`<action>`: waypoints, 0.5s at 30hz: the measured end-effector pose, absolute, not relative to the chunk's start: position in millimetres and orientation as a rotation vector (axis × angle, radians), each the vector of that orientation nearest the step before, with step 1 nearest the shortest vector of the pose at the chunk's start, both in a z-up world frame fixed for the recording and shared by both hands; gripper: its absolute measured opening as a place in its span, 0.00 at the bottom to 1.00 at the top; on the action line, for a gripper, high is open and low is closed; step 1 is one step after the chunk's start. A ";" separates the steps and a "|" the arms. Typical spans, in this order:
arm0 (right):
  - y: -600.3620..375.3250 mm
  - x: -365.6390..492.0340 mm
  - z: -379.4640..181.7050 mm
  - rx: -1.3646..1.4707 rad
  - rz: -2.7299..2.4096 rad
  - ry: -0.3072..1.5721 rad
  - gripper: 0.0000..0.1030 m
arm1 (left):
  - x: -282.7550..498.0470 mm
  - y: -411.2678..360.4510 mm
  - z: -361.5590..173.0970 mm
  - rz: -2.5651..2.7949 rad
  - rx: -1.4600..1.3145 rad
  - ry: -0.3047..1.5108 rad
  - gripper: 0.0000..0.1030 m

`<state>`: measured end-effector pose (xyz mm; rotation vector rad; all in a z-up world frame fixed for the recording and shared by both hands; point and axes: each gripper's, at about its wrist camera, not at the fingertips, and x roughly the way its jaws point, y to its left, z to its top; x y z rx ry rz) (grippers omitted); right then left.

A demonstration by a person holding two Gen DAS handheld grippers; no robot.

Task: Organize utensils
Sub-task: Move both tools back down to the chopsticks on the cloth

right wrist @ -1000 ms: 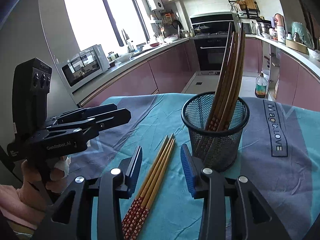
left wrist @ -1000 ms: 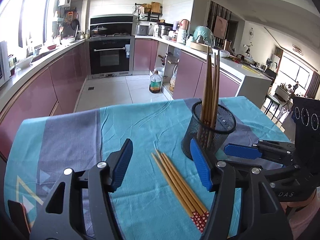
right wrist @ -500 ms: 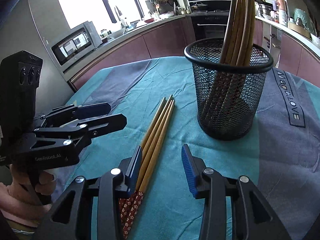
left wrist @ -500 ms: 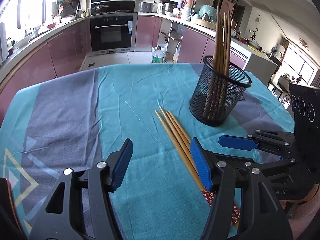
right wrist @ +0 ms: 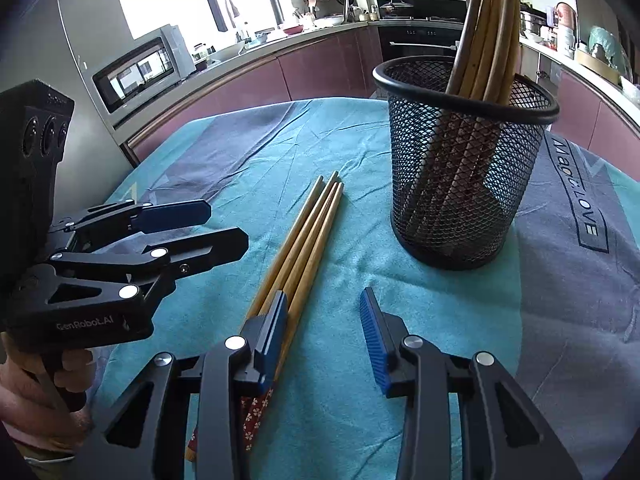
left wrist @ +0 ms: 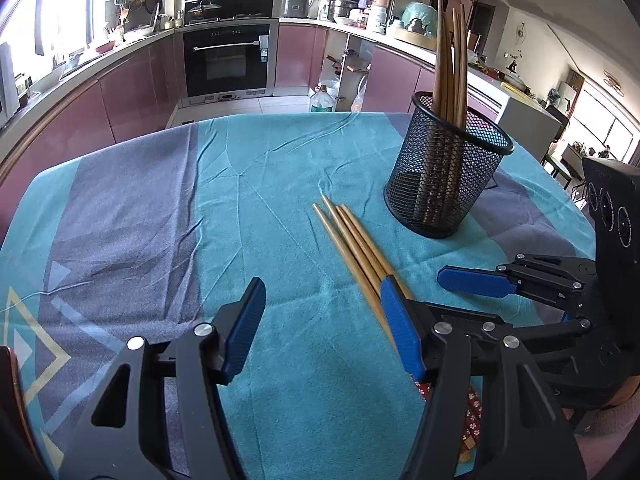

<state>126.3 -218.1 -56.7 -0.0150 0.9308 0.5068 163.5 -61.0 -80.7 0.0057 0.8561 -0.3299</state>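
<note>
Four loose chopsticks (left wrist: 354, 242) lie side by side on the teal cloth (left wrist: 280, 168), running from the middle of the left wrist frame down to its lower right, their red patterned ends hidden under the grippers. Just to their upper right stands a black mesh cup (left wrist: 444, 176) holding more chopsticks upright. The left gripper (left wrist: 322, 328) hangs low over the cloth with its jaws apart and nothing between them; its right pad sits over the loose sticks. In the right wrist frame the right gripper (right wrist: 324, 332) is also parted and empty, its jaws having just narrowed a little, its left pad over the sticks (right wrist: 304, 240), the cup (right wrist: 460, 168) at upper right.
</note>
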 end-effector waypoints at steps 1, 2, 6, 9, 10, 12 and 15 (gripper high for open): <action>-217.1 126.3 -56.5 -0.021 0.505 0.930 0.34 | 163.7 -61.2 -81.8 -0.329 0.007 0.858 0.57; -216.2 126.6 -56.3 -0.026 0.502 0.929 0.34 | 162.6 -61.2 -82.0 -0.328 0.009 0.859 0.57; -217.4 128.5 -56.3 -0.034 0.498 0.932 0.32 | 164.5 -62.5 -86.6 -0.328 0.016 0.867 0.57; -219.6 130.0 -56.5 -0.029 0.496 0.936 0.29 | 165.7 -63.2 -89.6 -0.330 0.017 0.875 0.57; -219.9 130.2 -56.7 -0.028 0.496 0.937 0.28 | 165.4 -63.0 -90.8 -0.332 0.020 0.878 0.57; -222.6 130.0 -56.7 -0.024 0.498 0.940 0.27 | 165.4 -63.5 -92.9 -0.334 0.025 0.884 0.57; -223.2 130.1 -56.6 -0.030 0.495 0.940 0.25 | 165.8 -66.0 -95.5 -0.343 0.034 0.891 0.57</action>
